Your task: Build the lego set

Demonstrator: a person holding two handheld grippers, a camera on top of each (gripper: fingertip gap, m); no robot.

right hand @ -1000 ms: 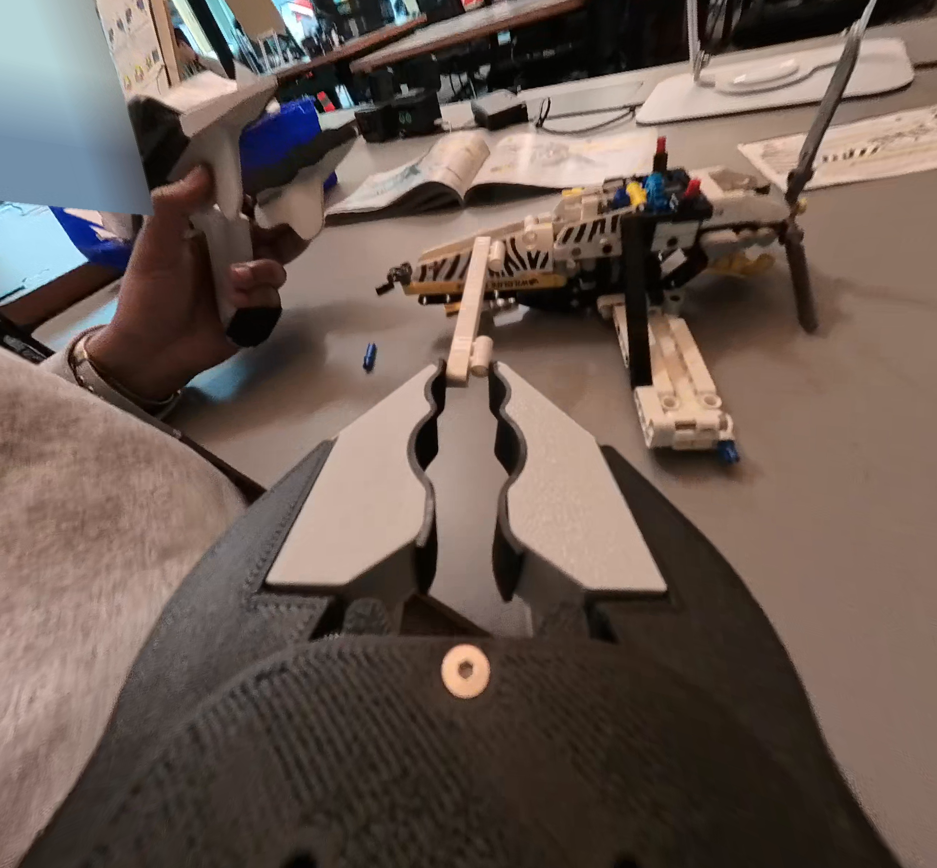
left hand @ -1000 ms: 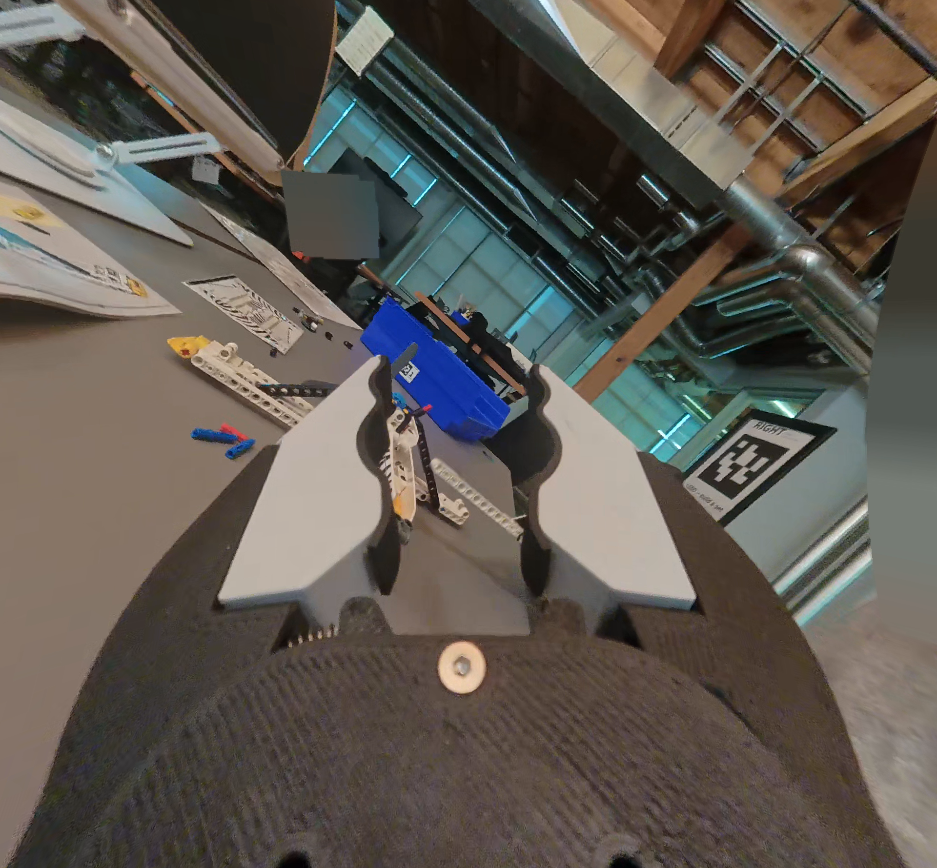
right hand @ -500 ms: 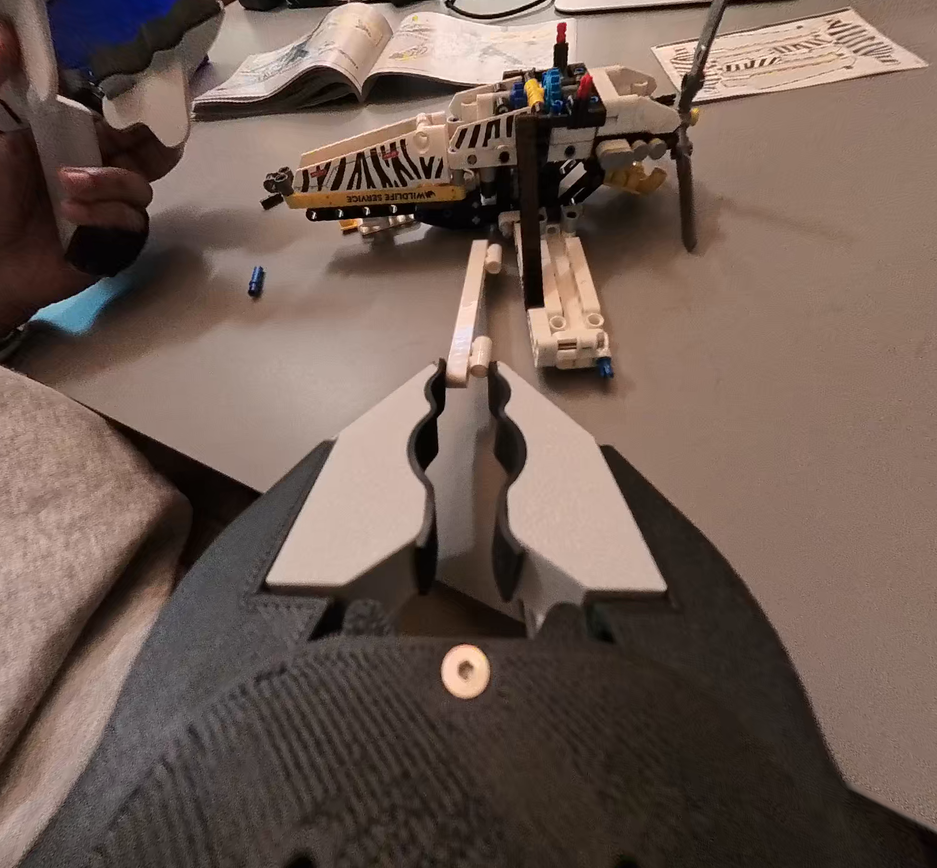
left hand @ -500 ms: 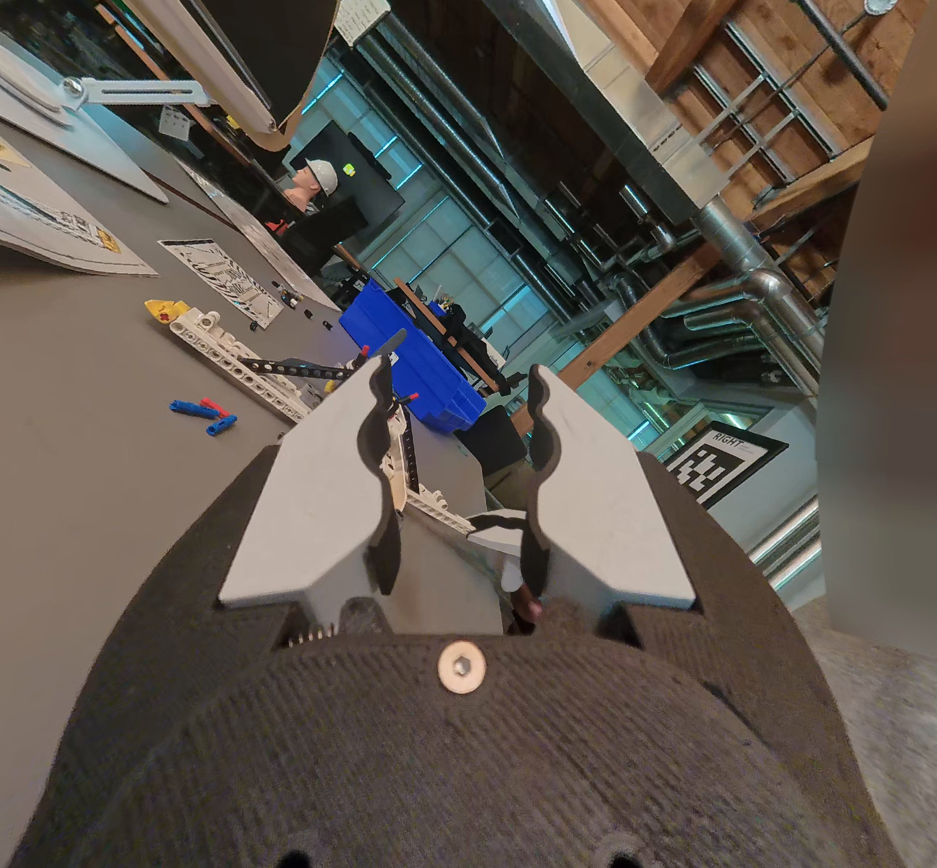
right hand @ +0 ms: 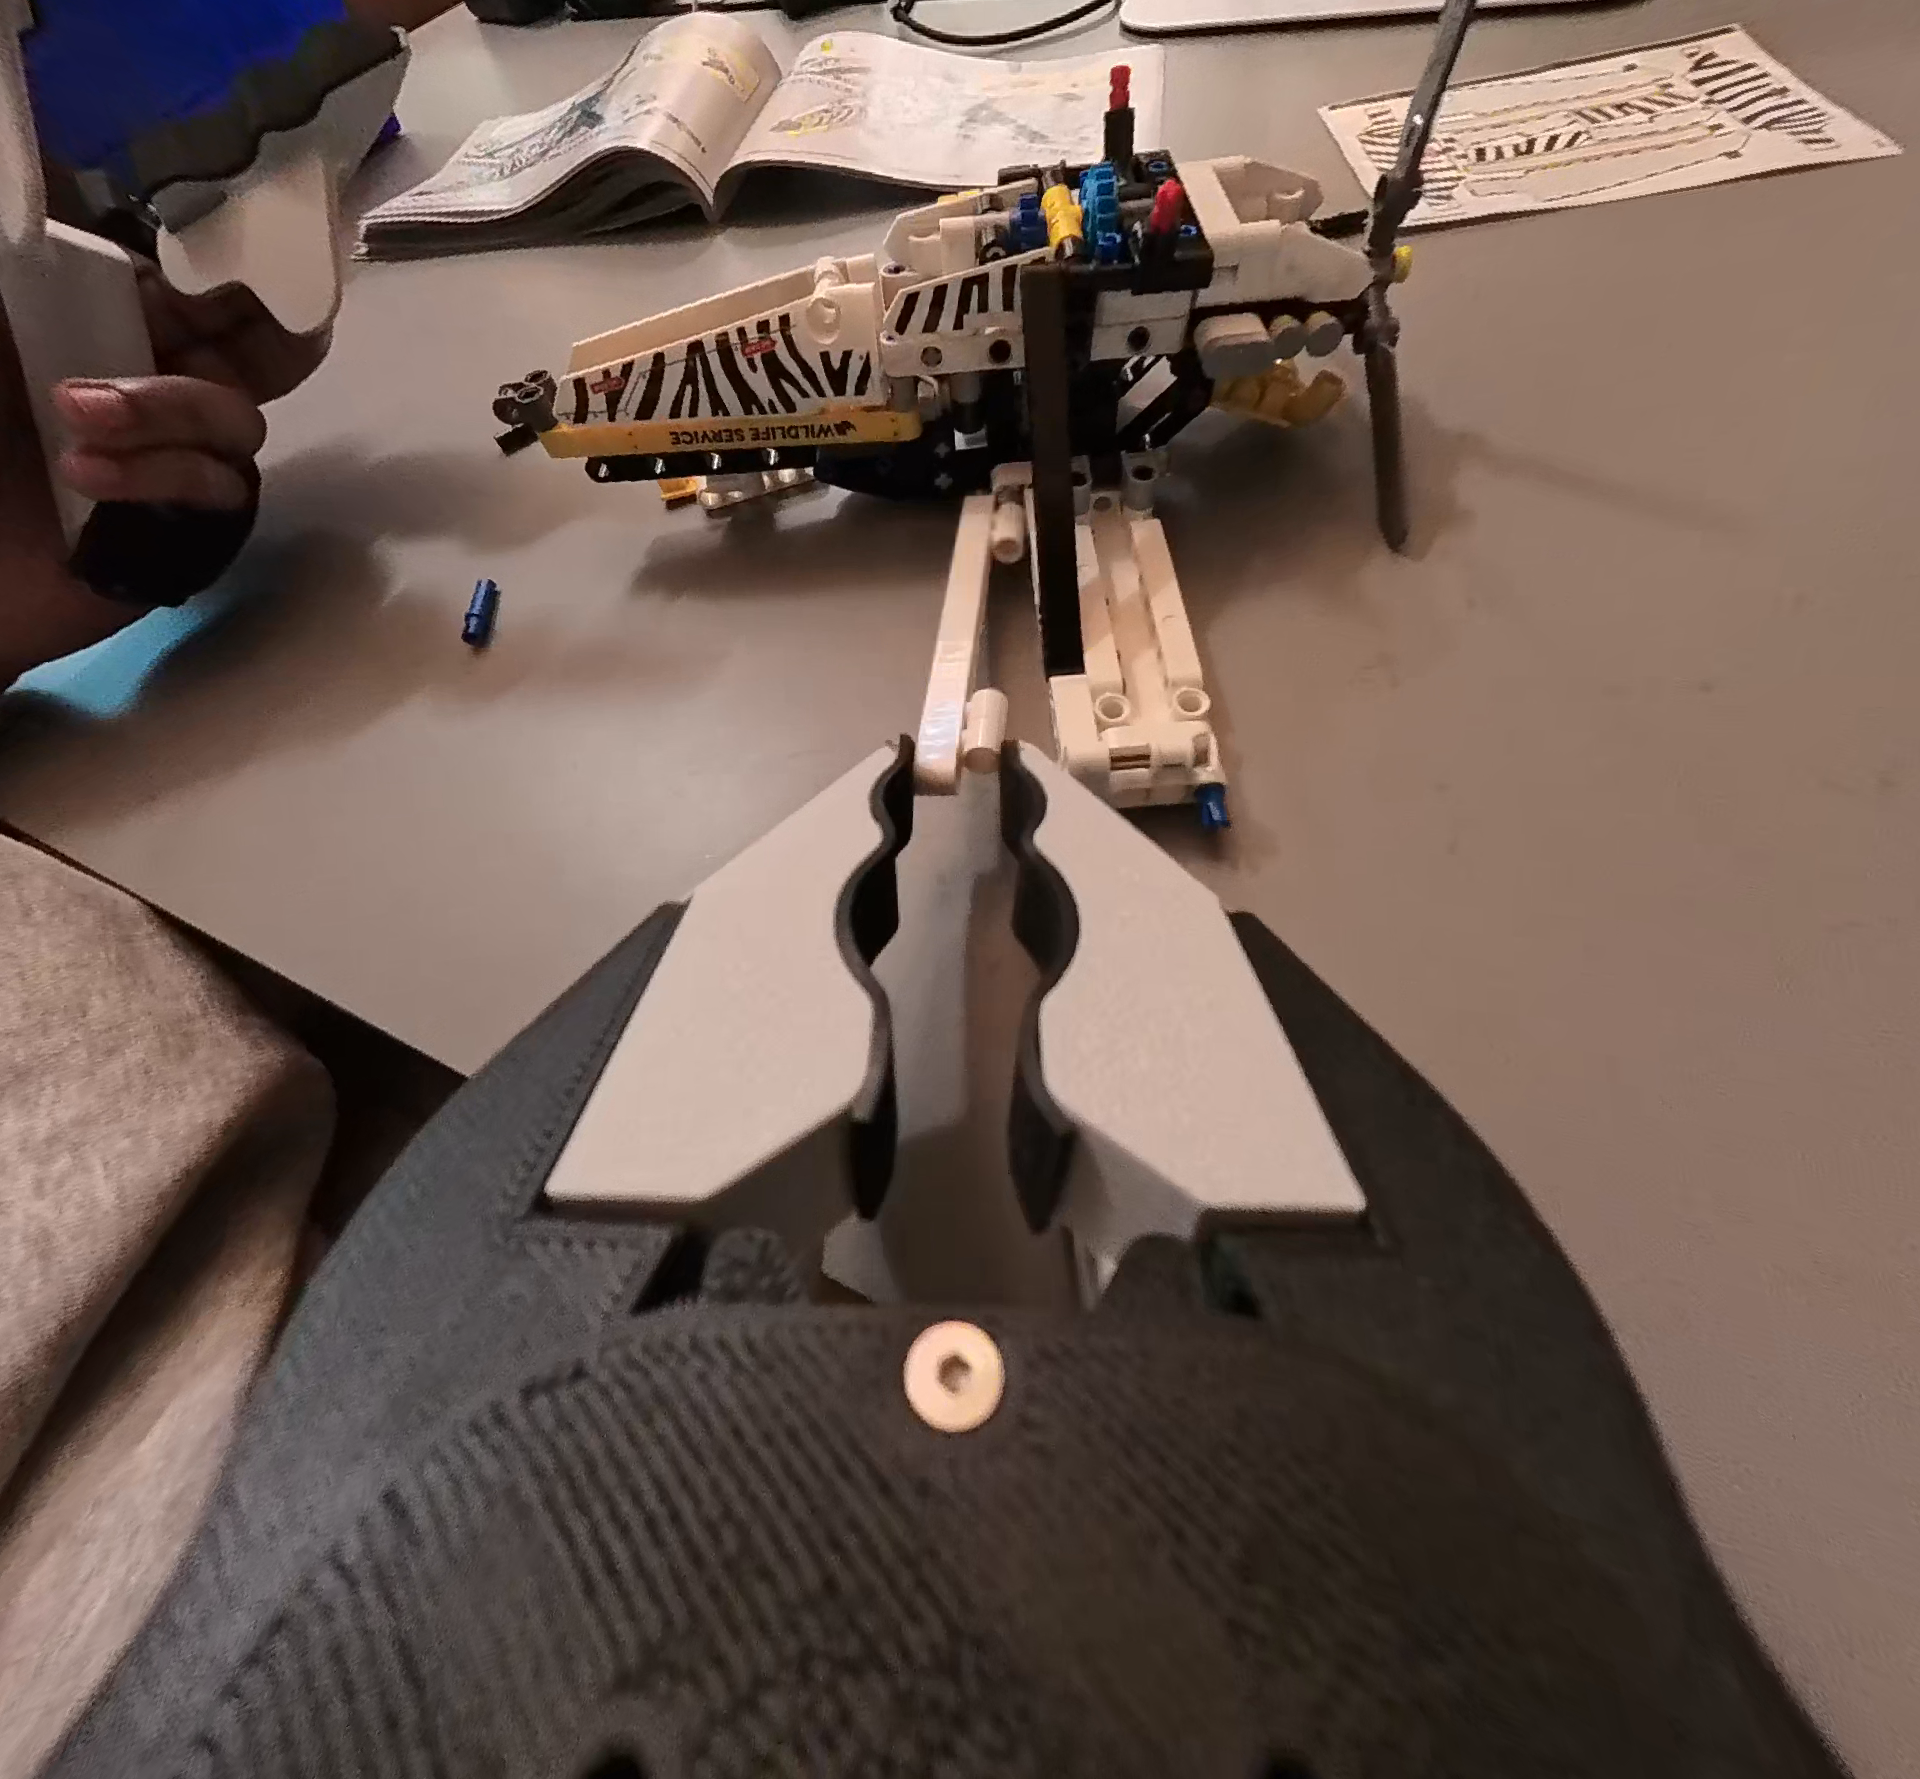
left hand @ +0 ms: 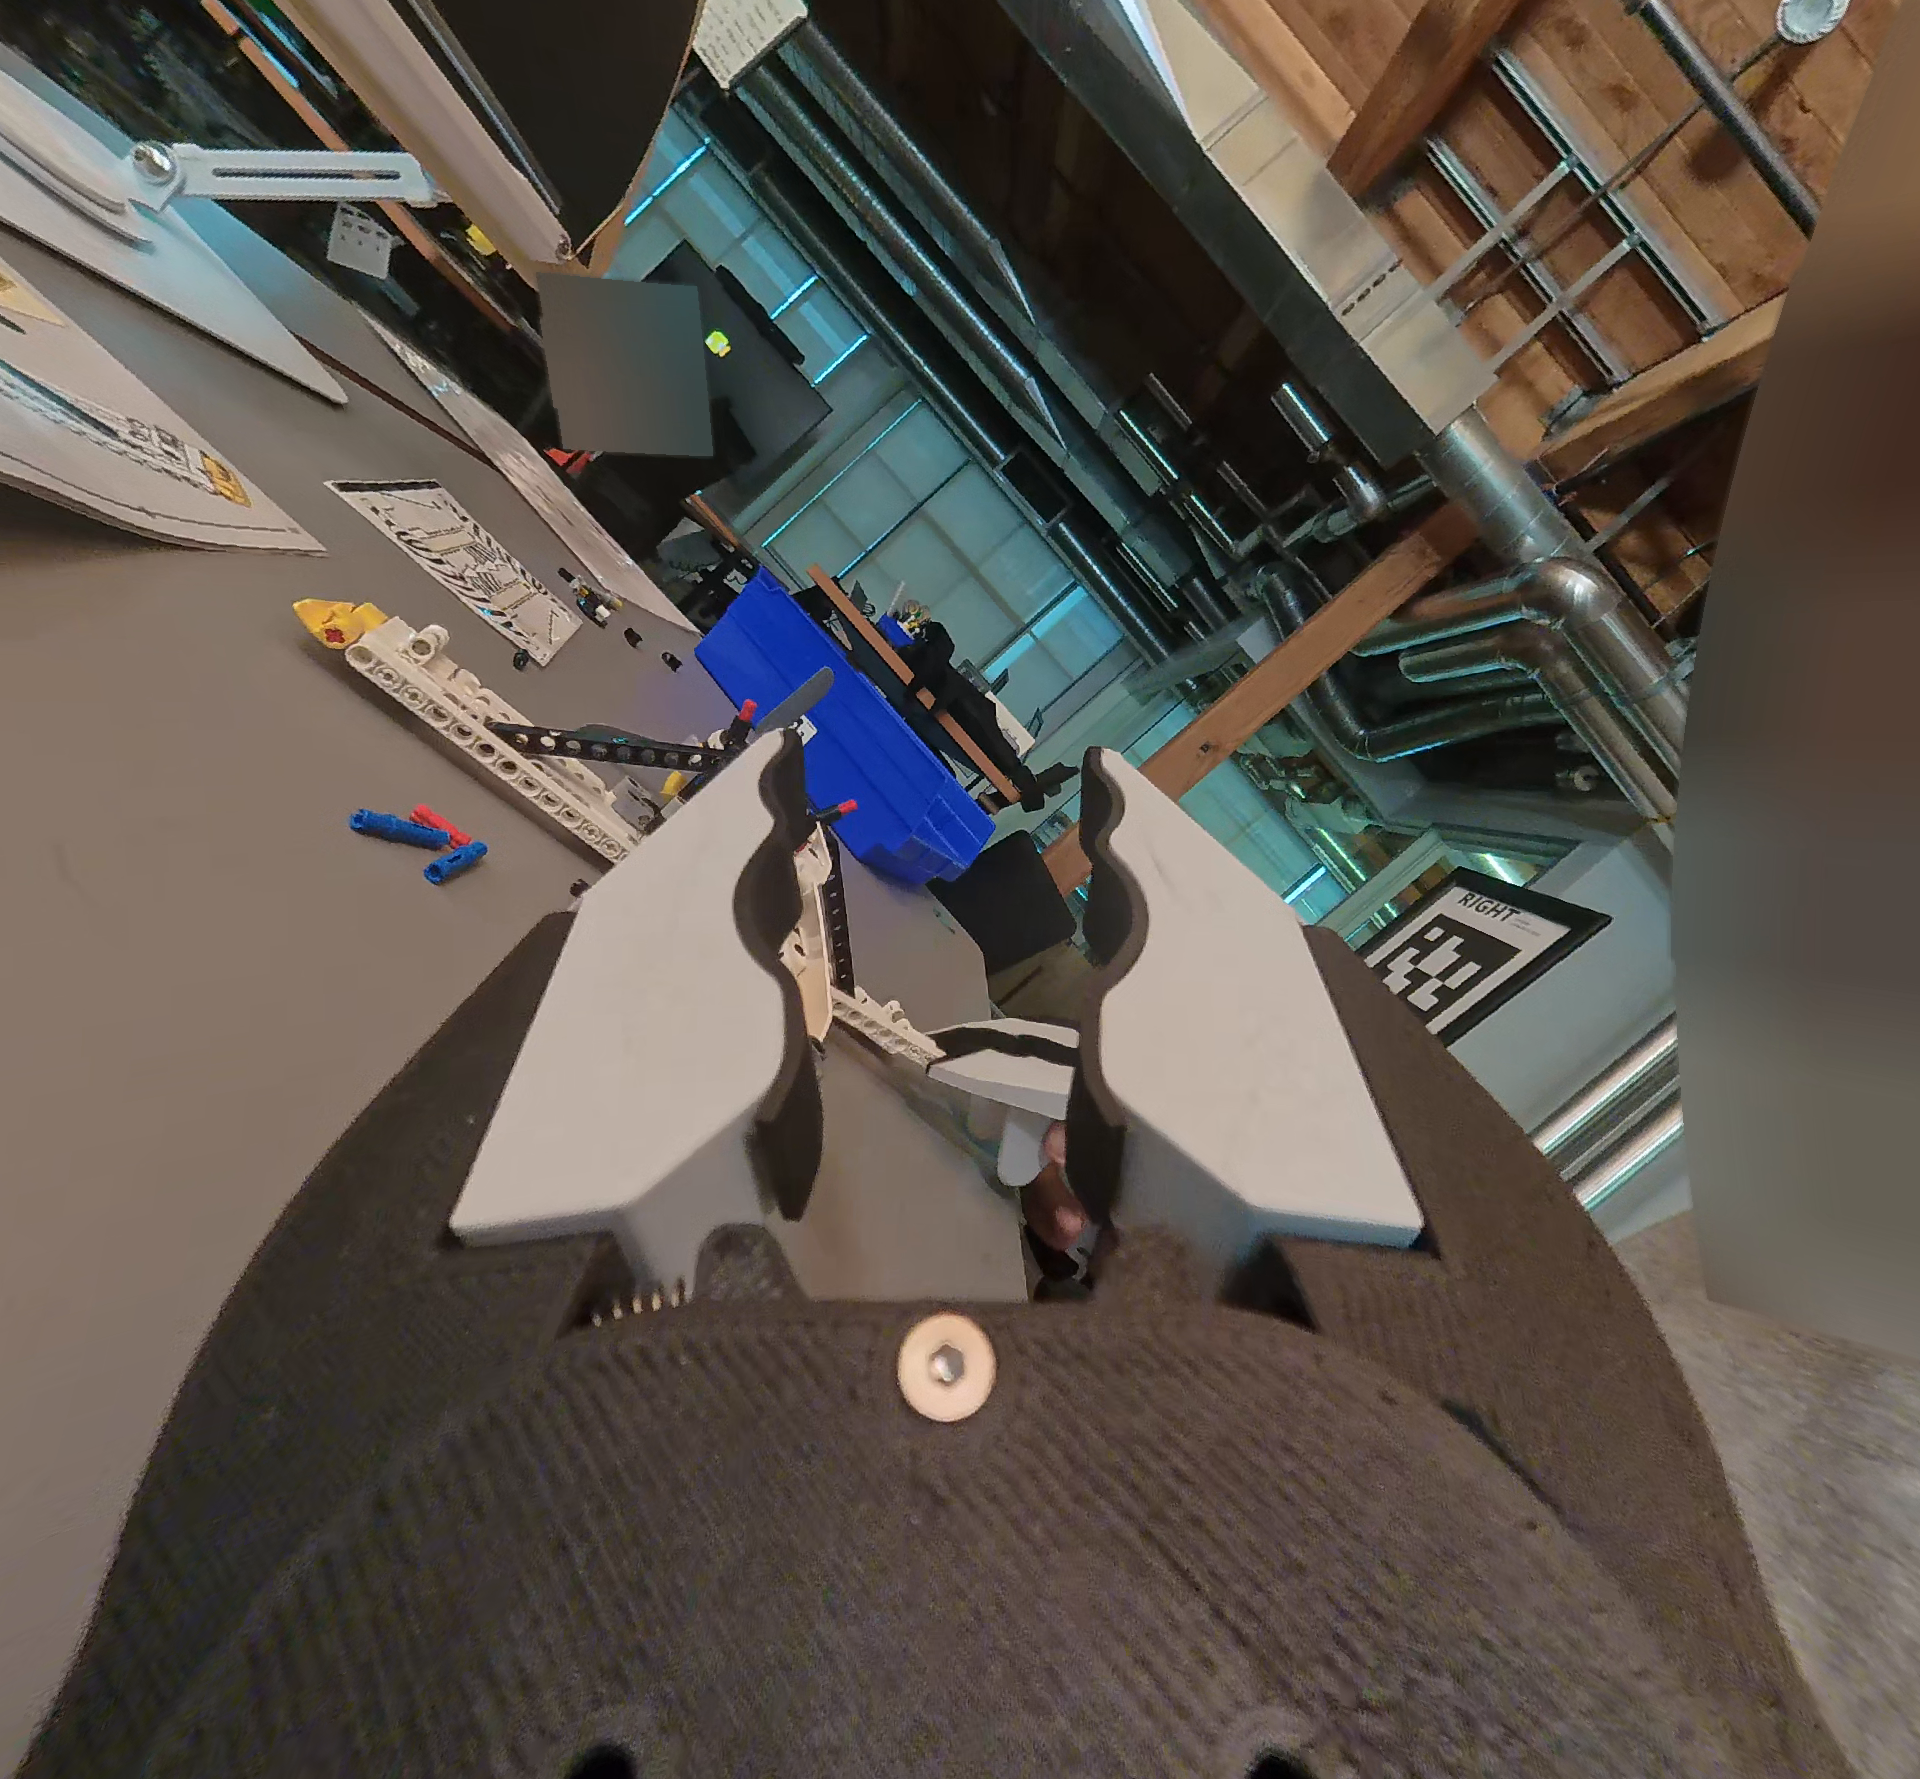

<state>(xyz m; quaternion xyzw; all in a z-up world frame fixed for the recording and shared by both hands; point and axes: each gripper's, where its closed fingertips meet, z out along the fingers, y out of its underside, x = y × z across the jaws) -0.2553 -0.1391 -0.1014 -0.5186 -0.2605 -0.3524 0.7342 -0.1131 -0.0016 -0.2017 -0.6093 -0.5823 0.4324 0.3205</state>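
A zebra-striped lego plane (right hand: 831, 368) with a grey propeller (right hand: 1387, 295) lies on the grey table (right hand: 1455, 794). Its white and black wing (right hand: 1132, 649) points toward me. My right gripper (right hand: 961, 765) is shut on the near end of a long white beam (right hand: 961, 628) with a white pin. The beam's far end reaches the plane's underside, just left of the wing. My left gripper (left hand: 935, 763) is open and empty, raised and tilted beside the plane. Parts of the plane (left hand: 821, 908) show between its fingers. One left finger (right hand: 260, 202) shows at the right wrist view's top left.
A blue pin (right hand: 479, 609) lies left of the plane. An open instruction booklet (right hand: 748, 119) and a sticker sheet (right hand: 1600, 129) lie behind it. Blue and red pins (left hand: 416, 830), a yellow piece (left hand: 327, 623) and a blue bin (left hand: 831, 753) show in the left wrist view. The gap from one gripper's tips to the other's is roughly 25 cm.
My right gripper has carried the white beam forward, and its far end now reaches the plane beside the wing. My left gripper has stayed open and shifted only slightly.
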